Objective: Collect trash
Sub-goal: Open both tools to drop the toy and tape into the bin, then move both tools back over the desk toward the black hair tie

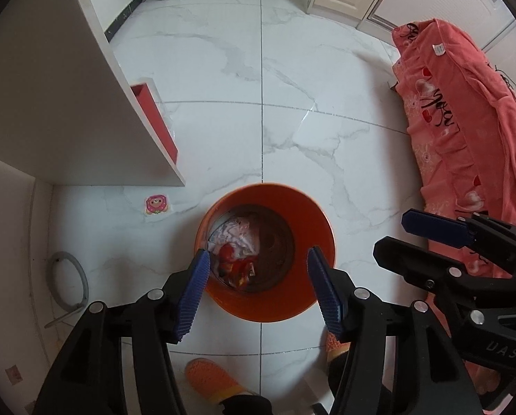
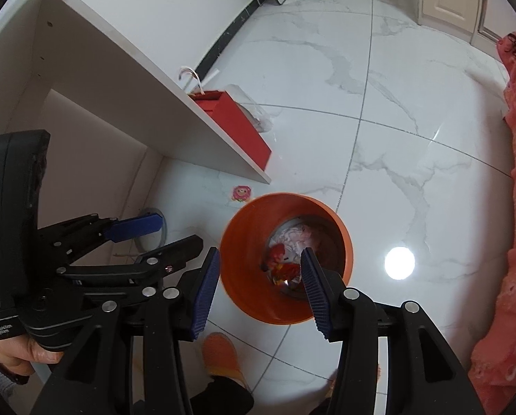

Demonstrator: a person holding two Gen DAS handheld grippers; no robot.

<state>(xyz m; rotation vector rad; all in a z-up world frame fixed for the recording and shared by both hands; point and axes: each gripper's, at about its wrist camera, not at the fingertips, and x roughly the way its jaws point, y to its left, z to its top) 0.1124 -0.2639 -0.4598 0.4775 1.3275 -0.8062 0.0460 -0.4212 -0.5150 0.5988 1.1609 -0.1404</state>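
- A grey hose (image 1: pixel 71 278) curls on the floor at the far left, against the wall under the white desk (image 1: pixel 67 110).
- A red paper bag (image 2: pixel 238 128) stands just right of the desk's side panel, its white handles up; in the right wrist view a clear plastic wrapper (image 2: pixel 254 110) lies beyond it.
- A small pink cartoon sticker (image 1: pixel 156 205) lies on the white marble floor (image 1: pixel 327 110), just left of the bin and apart from it.
- The left gripper (image 1: pixel 258 290) hangs over the near rim of the bin with its blue-padded jaws spread wide and nothing between them; in the right wrist view it shows at the left (image 2: pixel 161 235), held by a hand (image 2: pixel 22 352).
- The orange bin (image 1: pixel 306 297) stands upright on the floor, centre of both views. The trash (image 1: pixel 235 252) lies at its bottom, on the left side: crumpled white paper with red and orange wrappers on the near side.
- The right gripper (image 2: pixel 261 287) is also above the bin, jaws wide apart and empty.
- Orange slippers (image 1: pixel 209 378) show at the near edge, below the grippers.
- A pink floral cover (image 1: pixel 465 131) drapes over furniture along the right.
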